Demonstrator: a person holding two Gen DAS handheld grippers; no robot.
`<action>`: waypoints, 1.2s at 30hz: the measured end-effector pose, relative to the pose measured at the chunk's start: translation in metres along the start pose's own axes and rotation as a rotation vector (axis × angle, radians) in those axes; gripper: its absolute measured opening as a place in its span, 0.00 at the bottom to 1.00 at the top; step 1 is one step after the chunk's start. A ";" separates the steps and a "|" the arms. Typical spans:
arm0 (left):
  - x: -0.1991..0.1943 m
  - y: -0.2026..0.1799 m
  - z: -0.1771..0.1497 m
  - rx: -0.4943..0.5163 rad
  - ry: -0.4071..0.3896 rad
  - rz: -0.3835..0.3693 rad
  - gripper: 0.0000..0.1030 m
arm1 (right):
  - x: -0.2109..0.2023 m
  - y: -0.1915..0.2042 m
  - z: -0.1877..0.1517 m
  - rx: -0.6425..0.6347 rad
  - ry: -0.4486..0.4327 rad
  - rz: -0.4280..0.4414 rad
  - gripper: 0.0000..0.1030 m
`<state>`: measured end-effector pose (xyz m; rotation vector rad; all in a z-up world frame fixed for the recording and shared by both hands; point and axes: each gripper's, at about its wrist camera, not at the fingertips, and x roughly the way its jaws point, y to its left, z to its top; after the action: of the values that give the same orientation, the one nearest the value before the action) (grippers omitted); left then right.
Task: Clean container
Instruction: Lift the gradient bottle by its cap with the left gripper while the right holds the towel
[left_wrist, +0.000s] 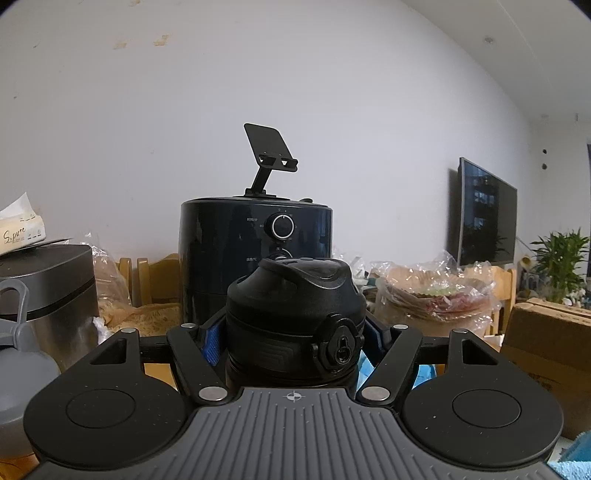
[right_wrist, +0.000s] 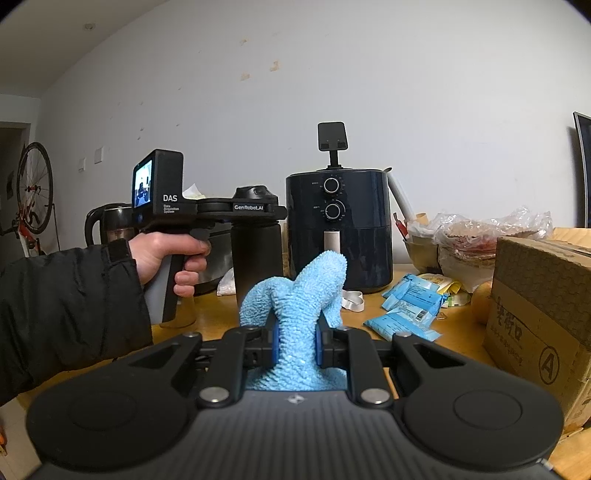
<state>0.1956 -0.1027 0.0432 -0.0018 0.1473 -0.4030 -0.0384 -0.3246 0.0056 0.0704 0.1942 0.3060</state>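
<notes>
A black drinking bottle (left_wrist: 295, 314) with a flip lid stands upright on the wooden table. My left gripper (left_wrist: 291, 339) is shut on its neck just under the lid. The right wrist view shows the same bottle (right_wrist: 255, 251) held by the left gripper (right_wrist: 255, 216), left of centre. My right gripper (right_wrist: 297, 339) is shut on a light blue microfibre cloth (right_wrist: 299, 306) that sticks up between the pads. The cloth is to the right of the bottle and nearer the camera, apart from it.
A dark blue air fryer (right_wrist: 338, 229) with a phone stand on top stands behind the bottle. A cardboard box (right_wrist: 543, 295) sits at the right, blue packets (right_wrist: 410, 306) and bagged plates (right_wrist: 476, 236) near it. A kettle (right_wrist: 110, 221) and a steel appliance (left_wrist: 48, 288) stand at the left.
</notes>
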 end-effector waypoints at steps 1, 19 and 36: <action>0.000 0.000 0.000 -0.001 0.001 0.000 0.66 | 0.000 0.000 0.000 0.000 0.000 -0.001 0.12; -0.005 -0.004 0.007 -0.010 -0.017 -0.019 0.66 | -0.005 -0.001 0.001 0.001 -0.007 -0.012 0.12; -0.027 -0.018 0.024 0.023 -0.039 -0.034 0.66 | -0.008 -0.002 0.001 0.005 -0.015 -0.008 0.12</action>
<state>0.1677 -0.1094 0.0717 0.0107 0.1041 -0.4388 -0.0455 -0.3295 0.0076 0.0773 0.1804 0.2968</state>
